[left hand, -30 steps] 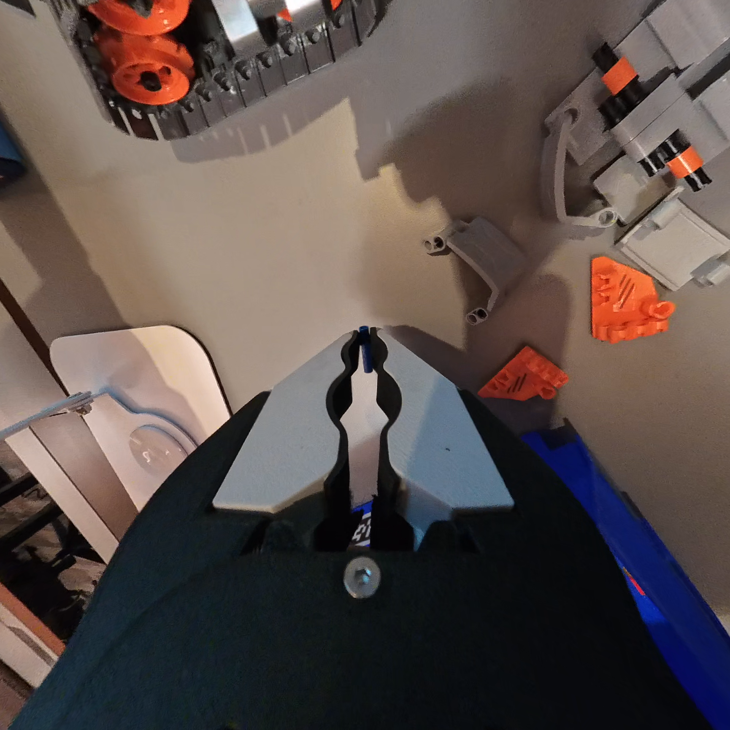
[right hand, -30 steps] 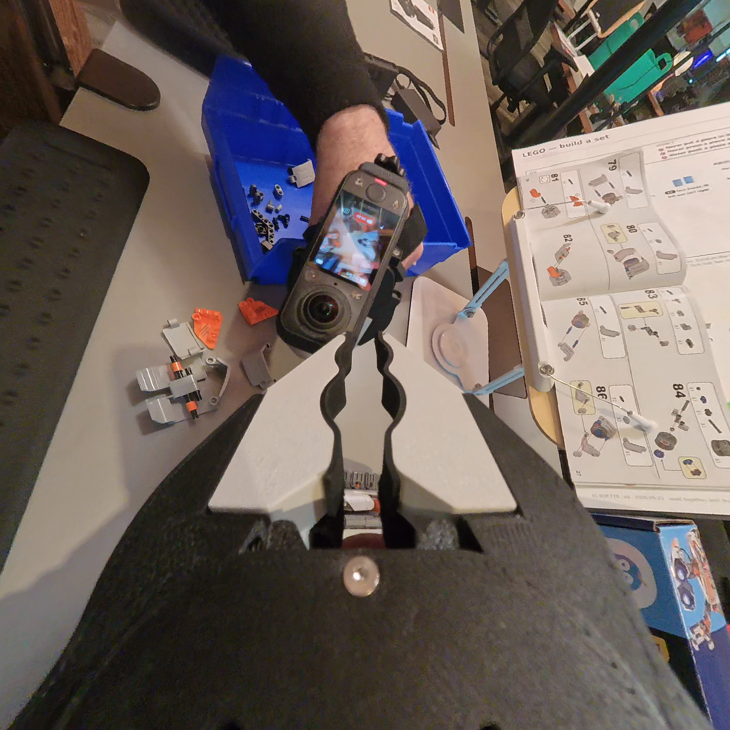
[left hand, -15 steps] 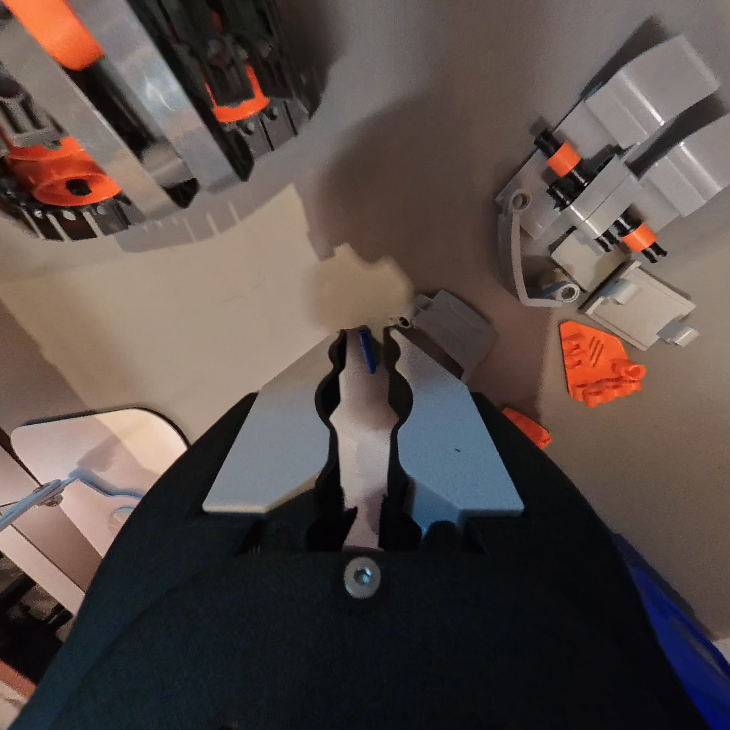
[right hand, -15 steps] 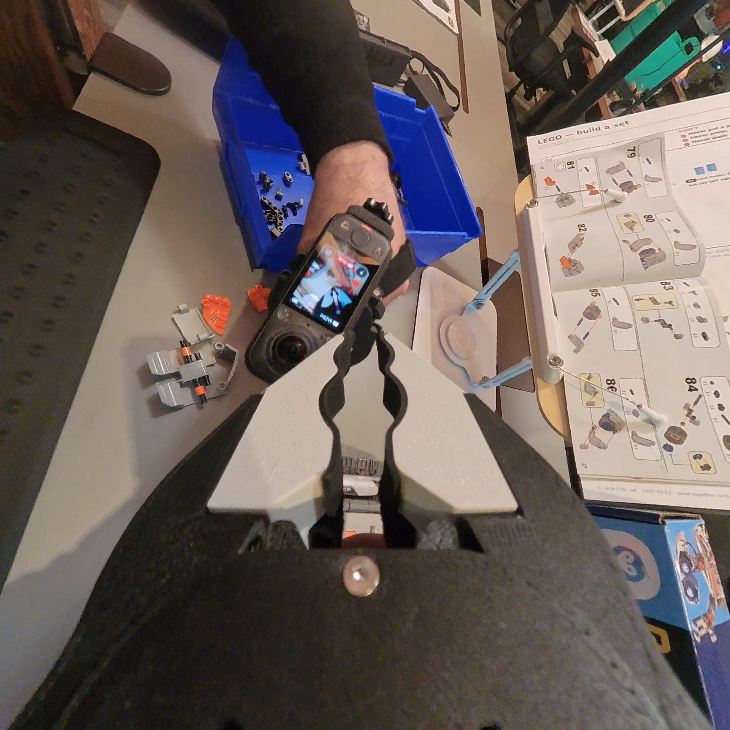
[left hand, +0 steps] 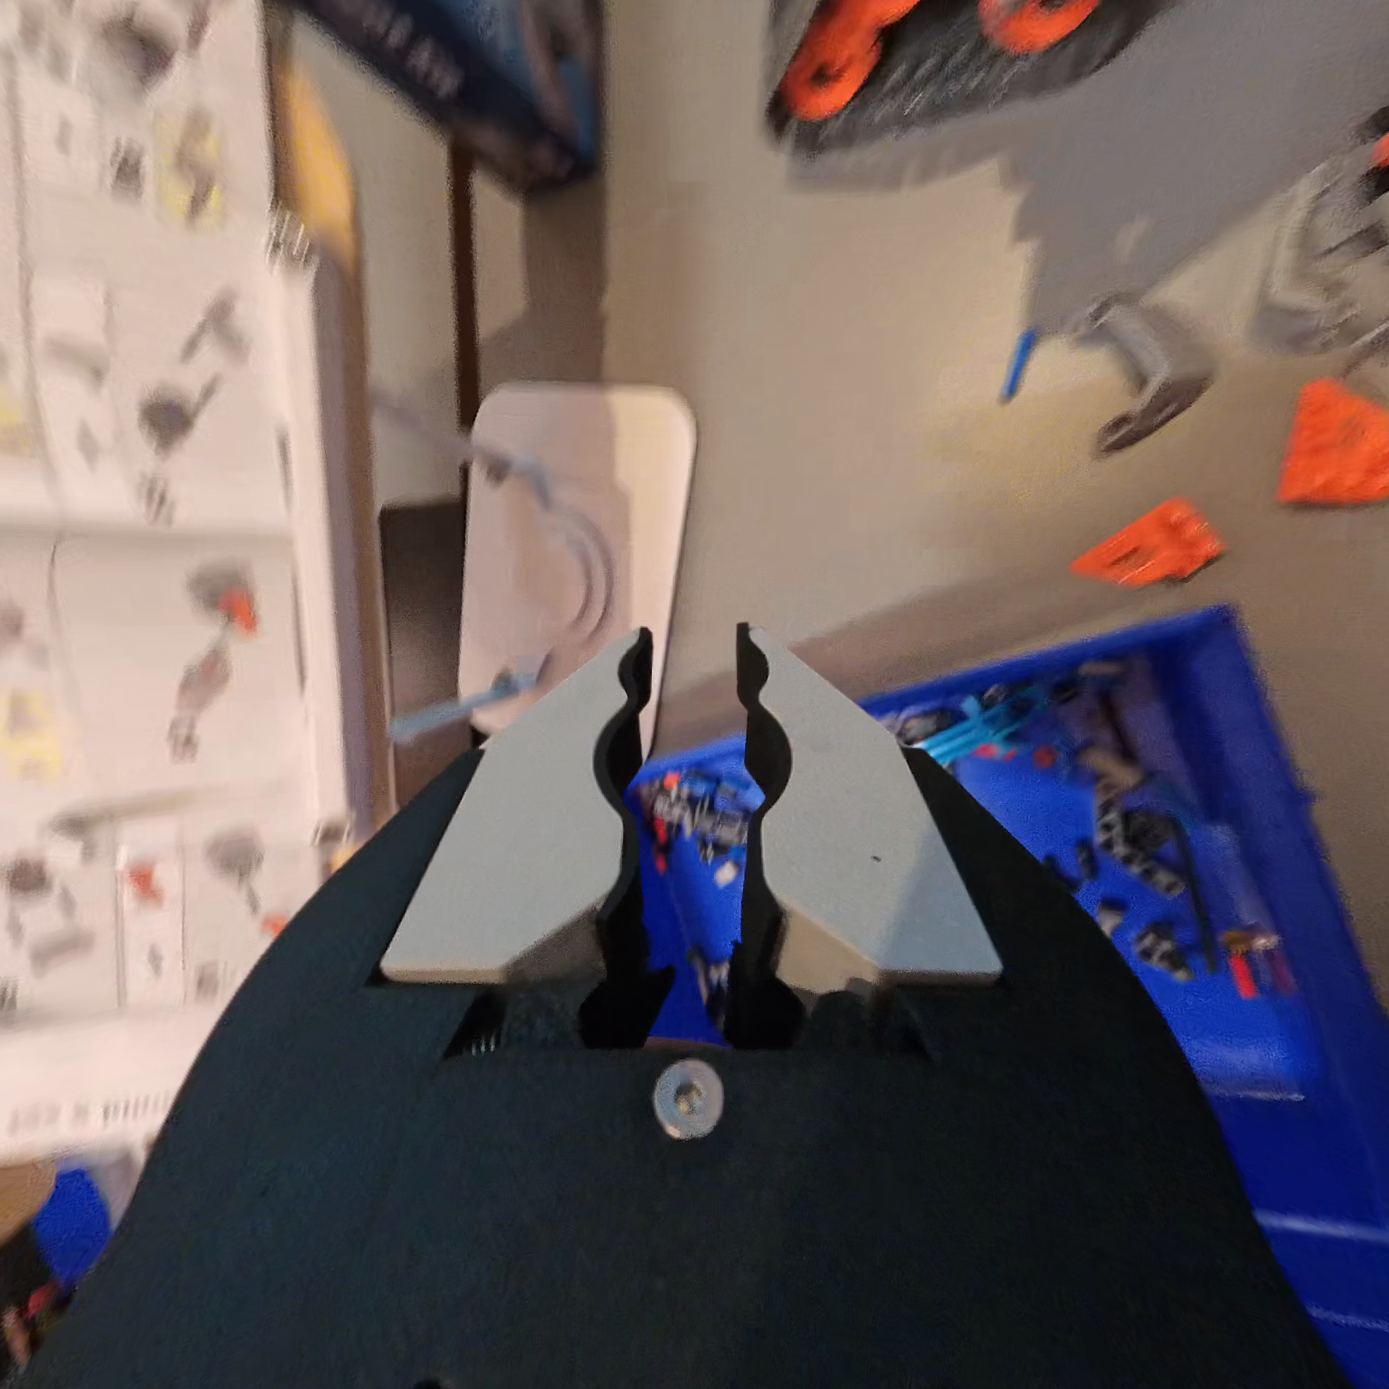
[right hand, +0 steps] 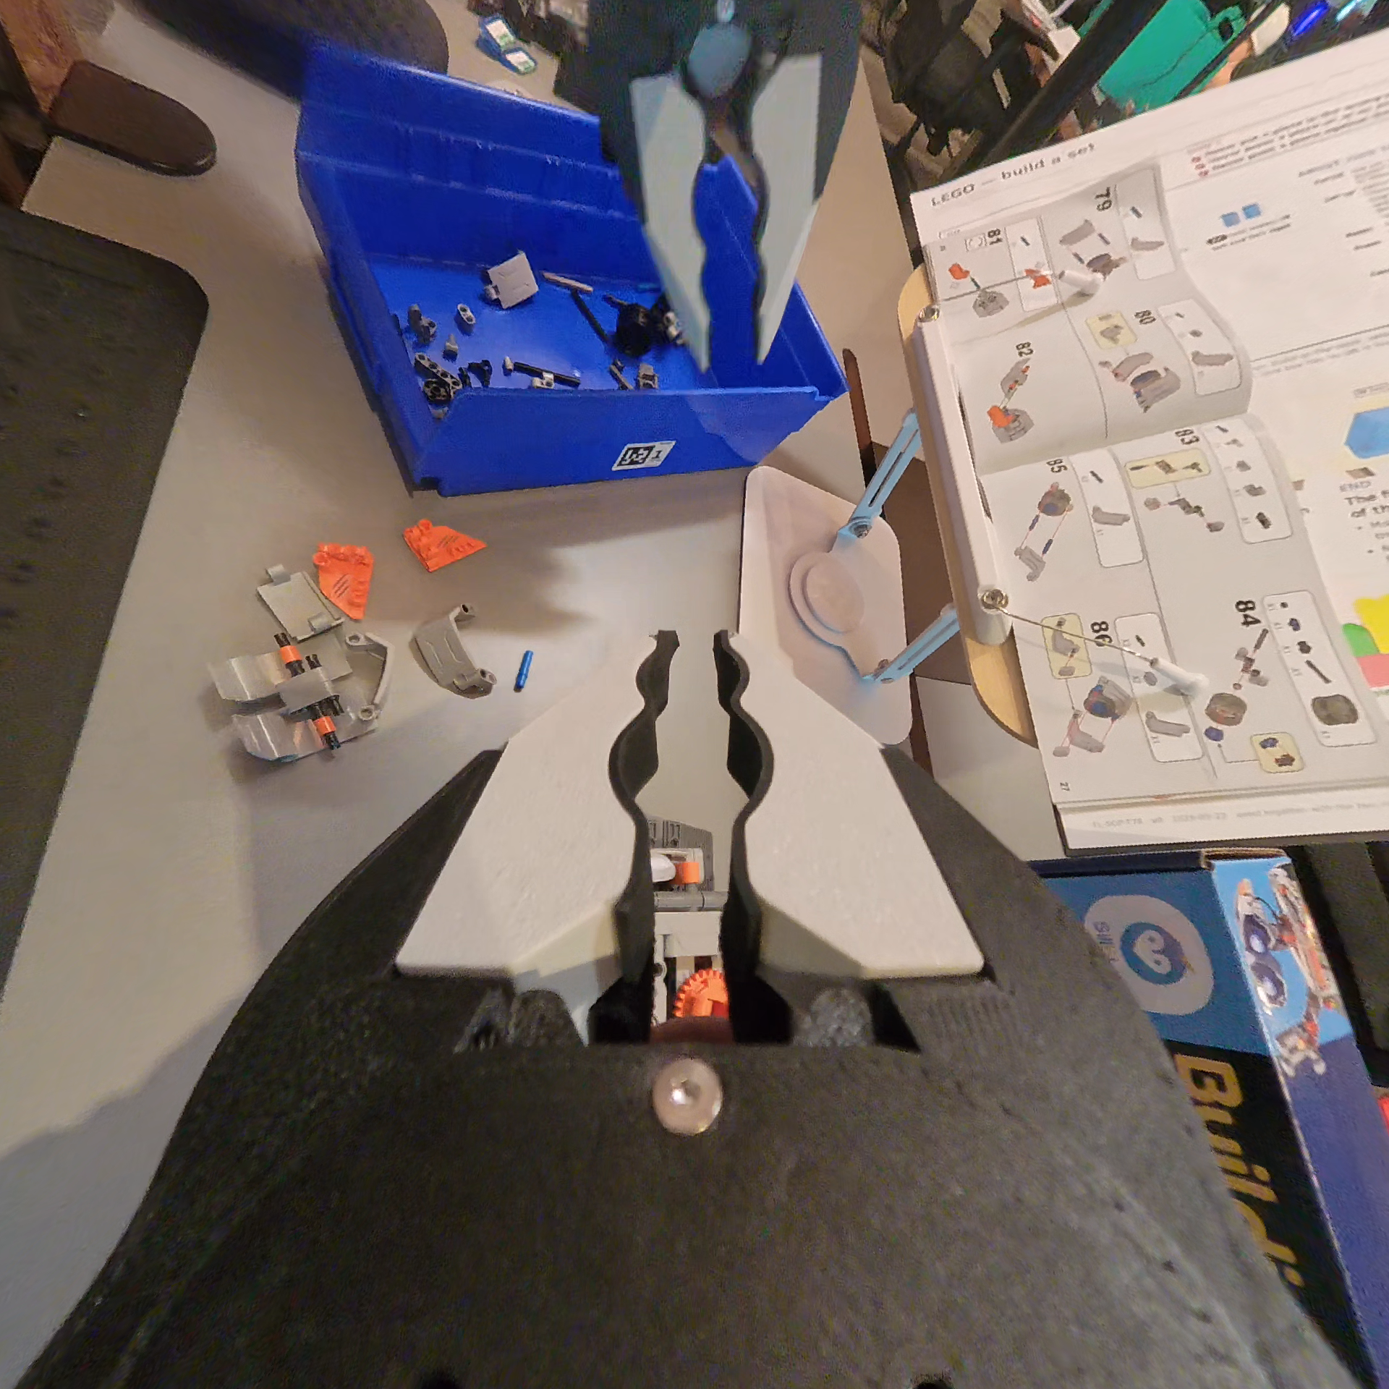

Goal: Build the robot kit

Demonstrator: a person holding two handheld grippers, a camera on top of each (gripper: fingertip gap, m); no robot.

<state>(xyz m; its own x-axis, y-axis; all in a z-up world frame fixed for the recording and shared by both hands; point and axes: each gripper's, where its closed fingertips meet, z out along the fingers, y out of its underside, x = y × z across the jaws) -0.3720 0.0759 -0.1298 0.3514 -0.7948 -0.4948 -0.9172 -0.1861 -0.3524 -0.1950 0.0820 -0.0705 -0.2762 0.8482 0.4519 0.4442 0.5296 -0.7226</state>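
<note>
The left tool point(right hand: 733, 361) hangs with its fingers apart and empty over the blue plastic bin point(right hand: 541, 443) of small dark parts. The right tool point(right hand: 695, 639) also stands a little apart, above the grey table point(right hand: 188, 864); a grey and orange brick model point(right hand: 688, 879) shows between its fingers near their base, but I cannot tell whether they touch it. One small blue pin point(right hand: 524, 669) lies on the table beside one curved grey panel point(right hand: 447, 650). Two orange wedge pieces point(right hand: 443, 543) lie near one grey sub-assembly point(right hand: 301, 695). The open instruction booklet point(right hand: 1172, 481) rests on a stand. The bin front carries a white sticker point(right hand: 643, 455).
</note>
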